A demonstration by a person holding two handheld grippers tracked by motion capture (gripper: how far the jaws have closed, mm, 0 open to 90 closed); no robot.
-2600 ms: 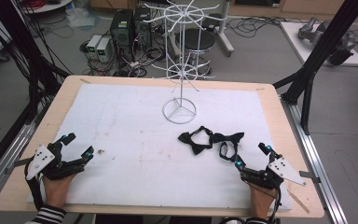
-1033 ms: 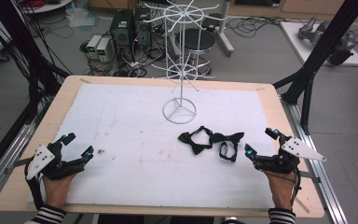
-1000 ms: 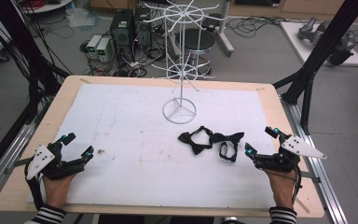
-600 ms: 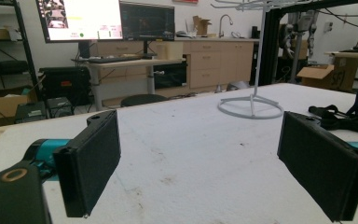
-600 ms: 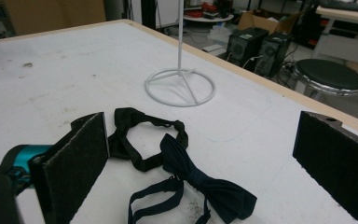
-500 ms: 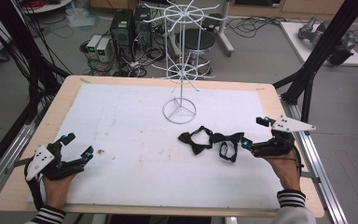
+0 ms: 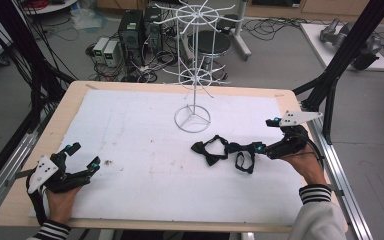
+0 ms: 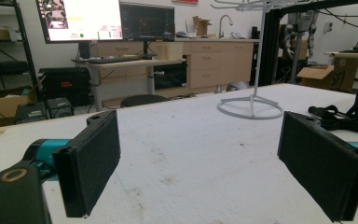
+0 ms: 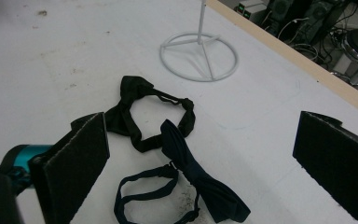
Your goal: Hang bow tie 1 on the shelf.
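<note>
White table; wire stand behind bow ties; both claws wide, empty.

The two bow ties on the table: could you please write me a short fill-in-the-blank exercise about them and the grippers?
1. The right gripper is near the bow ties, and its jaws are ___.
2. The navy bow tie lies ___ to that gripper than the black bow tie.
3. The base of the white wire stand has the shape of a ___.
4. The left gripper holds ___.

Missing words: open; nearer; ring; nothing
</note>
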